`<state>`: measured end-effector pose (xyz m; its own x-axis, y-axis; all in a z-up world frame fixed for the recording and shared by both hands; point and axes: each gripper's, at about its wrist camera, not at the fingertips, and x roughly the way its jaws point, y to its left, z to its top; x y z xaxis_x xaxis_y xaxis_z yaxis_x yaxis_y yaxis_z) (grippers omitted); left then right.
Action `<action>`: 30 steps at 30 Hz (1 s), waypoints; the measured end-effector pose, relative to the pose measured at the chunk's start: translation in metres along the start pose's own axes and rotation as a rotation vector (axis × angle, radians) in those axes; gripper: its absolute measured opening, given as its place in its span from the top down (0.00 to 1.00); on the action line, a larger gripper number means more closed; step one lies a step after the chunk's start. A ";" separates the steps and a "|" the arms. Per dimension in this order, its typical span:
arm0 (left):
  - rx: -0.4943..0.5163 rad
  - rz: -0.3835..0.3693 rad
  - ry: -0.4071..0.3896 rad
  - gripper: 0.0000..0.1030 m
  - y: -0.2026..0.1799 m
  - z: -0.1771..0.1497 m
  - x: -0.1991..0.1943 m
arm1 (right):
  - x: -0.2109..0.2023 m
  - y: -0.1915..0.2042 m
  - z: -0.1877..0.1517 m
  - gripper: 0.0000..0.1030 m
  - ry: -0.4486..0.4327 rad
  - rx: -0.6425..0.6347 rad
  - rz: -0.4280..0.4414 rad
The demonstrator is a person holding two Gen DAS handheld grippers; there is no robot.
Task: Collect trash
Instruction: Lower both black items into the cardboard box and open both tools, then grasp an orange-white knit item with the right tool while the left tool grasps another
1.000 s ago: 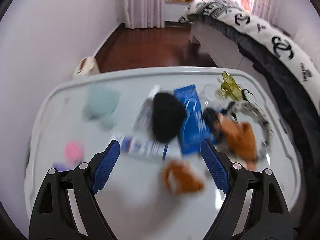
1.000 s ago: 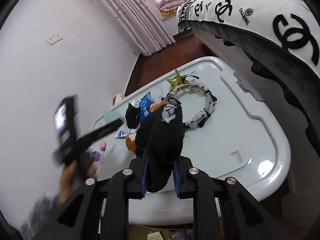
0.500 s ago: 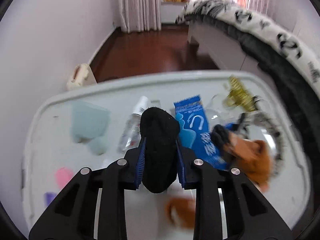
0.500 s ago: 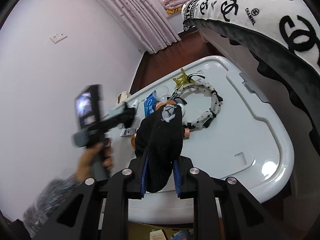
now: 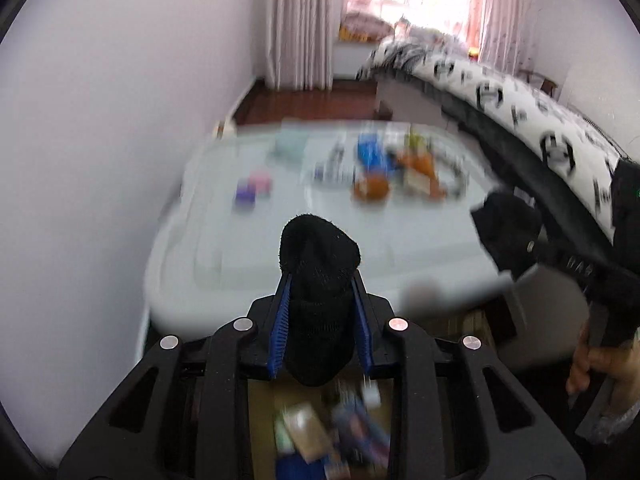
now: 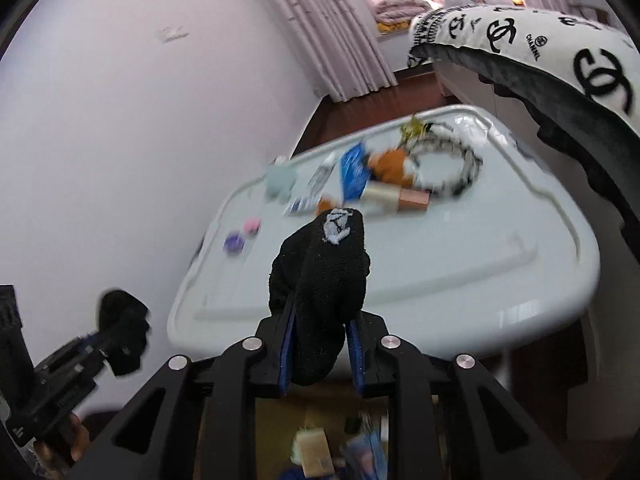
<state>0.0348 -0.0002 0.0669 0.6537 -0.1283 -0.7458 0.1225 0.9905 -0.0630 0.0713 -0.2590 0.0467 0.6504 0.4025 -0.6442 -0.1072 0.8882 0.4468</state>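
**Two black socks, two grippers, lots of blur**

Since the left wrist view is smeared with motion blur, most stuff on the white plastic bench (image 5: 248,256) is just colour blobs: something blue, orange lumps, a pink and a purple dot. What's sharp is the left gripper (image 5: 322,320), clenched on a fuzzy black sock (image 5: 318,264) with the toe poking up past the blue ribbed pads. Below it there's a cardboard box (image 5: 260,408) holding bits I can't make out, cut off by the gripper frame. Off to the right, the right gripper shows only partly, with a hand (image 5: 600,364) at the frame edge.

Right wrist view is a bit clearer. The right gripper (image 6: 320,352) is clamped on a second black sock (image 6: 320,280), knit texture, with a small white-grey logo near the toe that I can't read. On the bench behind: a blue wrapper (image 6: 352,168), an orange plush thing (image 6: 392,164), a black-and-white headband (image 6: 460,168). The bedspread (image 6: 520,36) reads "CHANEL".
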 end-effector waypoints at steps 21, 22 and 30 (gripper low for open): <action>-0.036 -0.004 0.422 0.52 0.009 -0.147 0.070 | 0.018 0.005 -0.158 0.51 0.354 0.020 -0.141; -0.027 0.017 0.423 0.37 0.008 -0.146 0.070 | 0.016 0.006 -0.158 0.47 0.348 0.015 -0.151; 0.021 0.027 0.367 0.22 -0.003 -0.132 0.057 | -0.001 0.005 -0.124 0.41 0.291 0.053 -0.085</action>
<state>-0.0271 -0.0039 -0.0630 0.3464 -0.0715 -0.9354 0.1262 0.9916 -0.0291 -0.0228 -0.2273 -0.0274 0.4116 0.3809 -0.8280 -0.0177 0.9117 0.4105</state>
